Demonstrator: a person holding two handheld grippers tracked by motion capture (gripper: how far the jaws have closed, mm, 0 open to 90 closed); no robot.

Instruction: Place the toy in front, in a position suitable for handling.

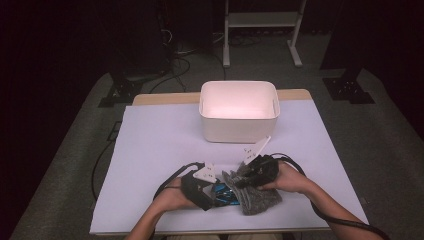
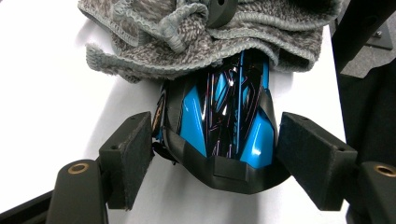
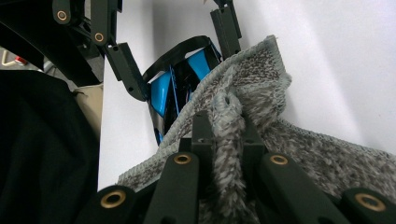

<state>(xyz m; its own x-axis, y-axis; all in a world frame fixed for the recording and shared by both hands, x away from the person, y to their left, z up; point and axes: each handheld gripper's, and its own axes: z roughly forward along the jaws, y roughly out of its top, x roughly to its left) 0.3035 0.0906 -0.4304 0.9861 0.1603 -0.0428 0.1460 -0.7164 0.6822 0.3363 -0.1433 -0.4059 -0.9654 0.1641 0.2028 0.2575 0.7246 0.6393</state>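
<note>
While the person's forearms come in over the near edge of the table (image 1: 150, 150), the left gripper (image 2: 215, 149) lies low on the white surface with its jaws parted on either side of a glossy blue and black object (image 2: 224, 126). Its left pad (image 2: 133, 149) sits right at the object's edge; the right pad (image 2: 313, 158) stands just beside the other flank, and I cannot tell whether either one presses. The far end of that object is tucked under a grey knitted cloth (image 2: 196, 42) bunched on the table just beyond it. From the other side, the right gripper (image 3: 227, 140) has its jaws drawn tight on a raised fold of the cloth, the fold standing up between the two pads. In the high view the grippers sit close together near the front edge, the cloth spilling out beneath the right hand (image 1: 290, 177). Farther back, well apart from both, stands a white bin (image 1: 239, 127).
</note>
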